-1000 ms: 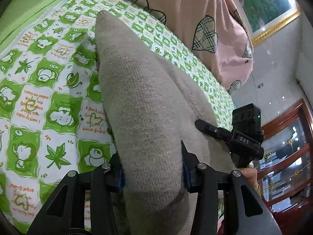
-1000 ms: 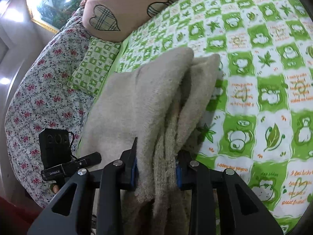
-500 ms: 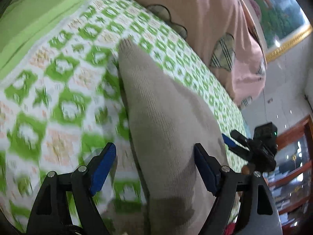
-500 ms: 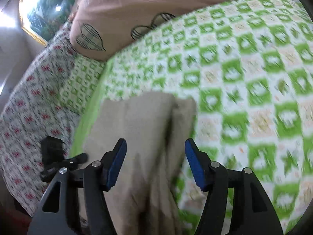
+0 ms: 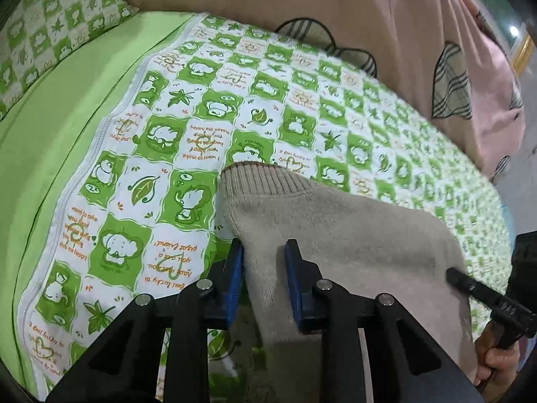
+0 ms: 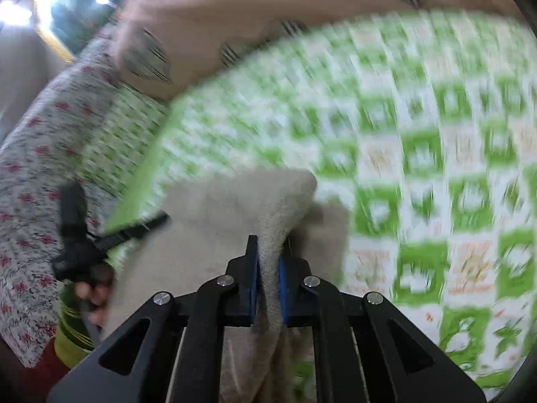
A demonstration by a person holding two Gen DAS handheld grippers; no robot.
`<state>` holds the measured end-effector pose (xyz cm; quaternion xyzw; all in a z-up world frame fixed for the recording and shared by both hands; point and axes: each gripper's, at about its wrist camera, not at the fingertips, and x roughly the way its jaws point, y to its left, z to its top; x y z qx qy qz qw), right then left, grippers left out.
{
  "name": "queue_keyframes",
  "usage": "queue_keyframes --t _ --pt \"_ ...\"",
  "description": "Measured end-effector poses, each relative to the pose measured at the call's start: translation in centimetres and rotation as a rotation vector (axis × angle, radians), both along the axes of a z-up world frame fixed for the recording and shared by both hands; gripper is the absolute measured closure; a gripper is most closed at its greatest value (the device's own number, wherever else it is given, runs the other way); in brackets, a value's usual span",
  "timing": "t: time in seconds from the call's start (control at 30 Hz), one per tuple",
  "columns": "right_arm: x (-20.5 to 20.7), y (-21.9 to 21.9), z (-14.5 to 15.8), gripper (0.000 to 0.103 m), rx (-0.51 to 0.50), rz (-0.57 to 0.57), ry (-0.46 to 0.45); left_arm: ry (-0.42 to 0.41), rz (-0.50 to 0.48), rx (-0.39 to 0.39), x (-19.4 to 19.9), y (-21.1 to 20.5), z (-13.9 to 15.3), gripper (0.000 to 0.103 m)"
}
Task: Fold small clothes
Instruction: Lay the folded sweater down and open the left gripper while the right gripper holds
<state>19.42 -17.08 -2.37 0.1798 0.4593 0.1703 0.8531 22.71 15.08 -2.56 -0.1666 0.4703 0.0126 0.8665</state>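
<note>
A beige knit garment (image 5: 352, 235) lies on the green-and-white checked bed cover (image 5: 161, 154), its ribbed hem pointing away from me. My left gripper (image 5: 263, 262) is shut on the garment's left edge, with cloth between its blue pads. In the blurred right wrist view, my right gripper (image 6: 267, 262) is shut on a raised fold of the same beige garment (image 6: 214, 235). The right gripper also shows at the right edge of the left wrist view (image 5: 486, 299).
A pink quilt with plaid hearts (image 5: 386, 27) is piled at the far side of the bed. A plain green sheet (image 5: 60, 110) and a checked pillow (image 5: 50, 27) lie to the left. A floral cover (image 6: 30, 181) sits at the left in the right wrist view.
Both grippers opened half a second ago, letting go of the garment. Now both have shut again on new spots along its edges, nearer to the ribbed hem.
</note>
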Motion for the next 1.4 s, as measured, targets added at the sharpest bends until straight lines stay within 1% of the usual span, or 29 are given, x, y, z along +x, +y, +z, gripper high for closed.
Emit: queue_keyframes --t 0.03,0.07,0.13,0.17,0.23,0.33,0.37,0.4,0.43,0.47,0.53,0.6,0.63,0.7,0.77,0.83,0.87,0.97,1.0,1.03,1.07,1.1,1.13,1.17,1.23,1.27,1.3,1.33,1.4 --pt "0.1 -0.4 -0.7 0.086 0.027 -0.013 0.020 0.004 0.000 0.009 -0.1 -0.1 0.0 0.079" --pt "-0.1 -0.9 -0.9 0.081 0.056 -0.033 0.025 0.003 -0.001 0.013 -0.5 -0.2 0.3 0.079" --pt "-0.7 -1.6 -0.1 0.076 0.077 -0.056 0.028 -0.023 -0.007 0.004 -2.2 -0.2 1.4 0.077" --pt "-1.4 -1.8 0.7 0.076 0.074 -0.061 0.014 -0.042 -0.011 0.000 -3.7 -0.3 2.3 0.076" --pt "-3.0 -2.3 2.1 0.075 0.075 -0.052 -0.016 -0.076 -0.024 -0.015 -6.7 -0.5 3.7 0.069" --pt "-6.8 -3.2 3.6 0.069 0.086 -0.036 -0.046 -0.119 -0.063 -0.038 -12.3 -1.5 5.3 0.066" --pt "-7.9 -3.4 3.9 0.068 0.087 -0.030 -0.050 -0.131 -0.081 -0.051 -14.6 -1.9 5.5 0.064" --pt "-9.4 -3.6 4.0 0.067 0.088 -0.020 -0.052 -0.134 -0.092 -0.057 -16.3 -2.4 5.5 0.059" --pt "-10.6 -3.7 4.0 0.067 0.090 -0.010 -0.053 -0.133 -0.101 -0.055 -18.0 -2.9 5.5 0.055" --pt "-11.5 -3.7 3.8 0.065 0.092 -0.002 -0.052 -0.129 -0.104 -0.049 -20.2 -3.5 5.2 0.054" --pt "-13.9 -3.8 3.5 0.059 0.095 0.015 -0.048 -0.121 -0.109 -0.046 -23.5 -4.7 4.6 0.051" --pt "-15.9 -3.5 3.0 0.049 0.085 0.037 -0.041 -0.111 -0.115 -0.044 -25.9 -5.7 3.9 0.047" --pt "-16.4 -3.2 2.7 0.048 0.078 0.044 -0.037 -0.115 -0.123 -0.037 -26.7 -6.3 3.6 0.045" --pt "-17.4 -2.7 2.1 0.048 0.076 0.068 -0.027 -0.113 -0.148 0.013 -27.8 -7.8 2.9 0.045" --pt "-17.6 -1.8 1.6 0.048 0.072 0.090 -0.022 -0.104 -0.167 0.067 -27.7 -9.1 2.2 0.045" --pt "-17.5 -1.1 1.3 0.048 0.060 0.095 -0.021 -0.111 -0.180 0.101 -27.3 -10.0 1.8 0.045" --pt "-17.4 -0.7 1.1 0.048 0.054 0.102 -0.026 -0.115 -0.170 0.125 -26.9 -10.2 1.6 0.045" --pt "-17.3 0.0 0.5 0.048 0.050 0.105 -0.032 -0.112 -0.112 0.152 -25.7 -10.0 1.0 0.046" --pt "-17.2 0.1 0.3 0.049 0.057 0.102 -0.025 -0.113 -0.095 0.156 -25.4 -9.8 0.8 0.052" --pt "-17.1 0.1 0.0 0.053 0.065 0.099 -0.016 -0.119 -0.078 0.157 -25.2 -9.8 0.7 0.063" --pt "-16.9 0.2 -0.3 0.080 0.069 0.102 -0.004 -0.116 -0.067 0.168 -25.1 -9.7 0.7 0.070" --pt "-16.7 0.3 -0.4 0.097 0.068 0.104 0.012 -0.106 -0.061 0.186 -24.9 -9.9 0.6 0.081" --pt "-16.7 0.2 0.2 0.097 0.074 0.099 0.003 -0.104 -0.062 0.203 -25.0 -10.1 0.6 0.088" --pt "-16.9 0.1 1.2 0.097 0.089 0.103 -0.031 -0.112 -0.064 0.226 -25.4 -10.5 0.9 0.090" --pt "-18.0 -0.4 4.4 0.098 0.134 0.124 -0.152 -0.118 -0.068 0.269 -25.9 -11.1 1.2 0.092" --pt "-18.5 -0.6 5.7 0.098 0.127 0.134 -0.199 -0.112 -0.071 0.272 -26.1 -11.3 1.1 0.092" --pt "-18.6 -0.6 6.2 0.098 0.094 0.141 -0.207 -0.106 -0.072 0.267 -26.1 -11.3 0.9 0.092" --pt "-18.4 -0.6 6.0 0.098 0.047 0.149 -0.192 -0.093 -0.073 0.262 -26.0 -11.3 0.6 0.092" --pt "-17.8 -0.4 3.8 0.098 -0.053 0.144 -0.125 -0.066 -0.067 0.242 -25.5 -10.9 -0.1 0.092"
